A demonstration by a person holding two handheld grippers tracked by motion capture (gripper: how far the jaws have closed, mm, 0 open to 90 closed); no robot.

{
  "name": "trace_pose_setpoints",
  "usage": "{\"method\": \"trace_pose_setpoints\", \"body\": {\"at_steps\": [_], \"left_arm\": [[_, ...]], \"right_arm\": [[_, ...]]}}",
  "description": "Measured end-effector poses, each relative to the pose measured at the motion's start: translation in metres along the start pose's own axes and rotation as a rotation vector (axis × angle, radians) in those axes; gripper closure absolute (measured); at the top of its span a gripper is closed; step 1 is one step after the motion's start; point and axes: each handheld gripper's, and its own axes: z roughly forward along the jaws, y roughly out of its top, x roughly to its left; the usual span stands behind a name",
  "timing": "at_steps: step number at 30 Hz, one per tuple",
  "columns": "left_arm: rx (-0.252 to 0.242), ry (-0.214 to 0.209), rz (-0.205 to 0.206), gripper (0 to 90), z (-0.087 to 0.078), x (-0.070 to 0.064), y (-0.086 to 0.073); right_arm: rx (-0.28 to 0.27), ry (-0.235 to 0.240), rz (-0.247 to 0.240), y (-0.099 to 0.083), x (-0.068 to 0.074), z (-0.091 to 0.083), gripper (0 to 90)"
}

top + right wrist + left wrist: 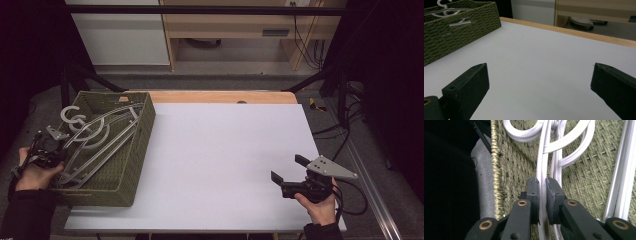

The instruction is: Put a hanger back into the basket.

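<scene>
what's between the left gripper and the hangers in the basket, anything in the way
Nothing visible. The left gripper already has its jaws closed on the arm of one white hanger inside the green woven basket. The other hangers lie beside it in the basket, off to the side of the jaws.

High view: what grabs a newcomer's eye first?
The green woven basket at the table's left edge, holding pale hangers stacked together. The left tool is shut on one hanger's bar at the basket's near-left side. The right tool is open, apart from everything, at the near right of the white table.
</scene>
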Motion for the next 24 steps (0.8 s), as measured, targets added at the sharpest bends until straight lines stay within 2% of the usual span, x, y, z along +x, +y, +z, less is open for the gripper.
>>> {"method": "trace_pose_setpoints", "body": {"at_steps": [5, 8, 9, 11, 12, 13, 15, 16, 19, 24], "left_arm": [[0.026, -0.047, -0.023, 80.9, 0.002, 0.004, 0.000], [0.049, -0.082, -0.036, 76.3, 0.002, 0.007, 0.000], [0.056, -0.101, -0.031, 76.1, 0.002, 0.007, -0.001], [0.045, -0.223, -0.046, 79.0, 0.002, 0.007, -0.001], [0.032, -0.225, -0.044, 79.6, 0.002, 0.002, 0.000], [0.038, -0.213, -0.007, 79.5, 0.000, 0.000, 0.002], [0.001, -0.206, -0.021, 76.7, -0.003, -0.004, 0.004], [-0.015, -0.186, -0.024, 74.1, -0.005, -0.005, 0.005], [-0.090, -0.190, -0.049, 65.5, -0.015, -0.008, 0.008], [-0.234, -0.255, -0.073, 58.4, -0.039, -0.019, 0.010]], "right_arm": [[0.000, 0.000, 0.001, 0.000, 0.000, 0.000, 2.1], [0.001, 0.000, 0.001, 0.000, 0.000, 0.000, 2.1], [0.001, 0.001, 0.003, 0.000, 0.000, 0.001, 2.1], [0.001, -0.002, 0.002, 0.000, 0.000, 0.001, 2.1], [0.001, -0.002, 0.002, 0.000, 0.000, 0.001, 2.1], [0.001, -0.001, 0.001, 0.000, 0.000, 0.001, 2.1], [-0.001, -0.001, 0.002, 0.000, 0.001, 0.001, 2.1], [0.000, -0.001, 0.002, 0.000, 0.001, 0.001, 2.1], [-0.001, 0.001, -0.001, 0.000, 0.000, 0.000, 2.1], [-0.004, -0.002, 0.001, 0.000, -0.001, -0.001, 2.1]]}}
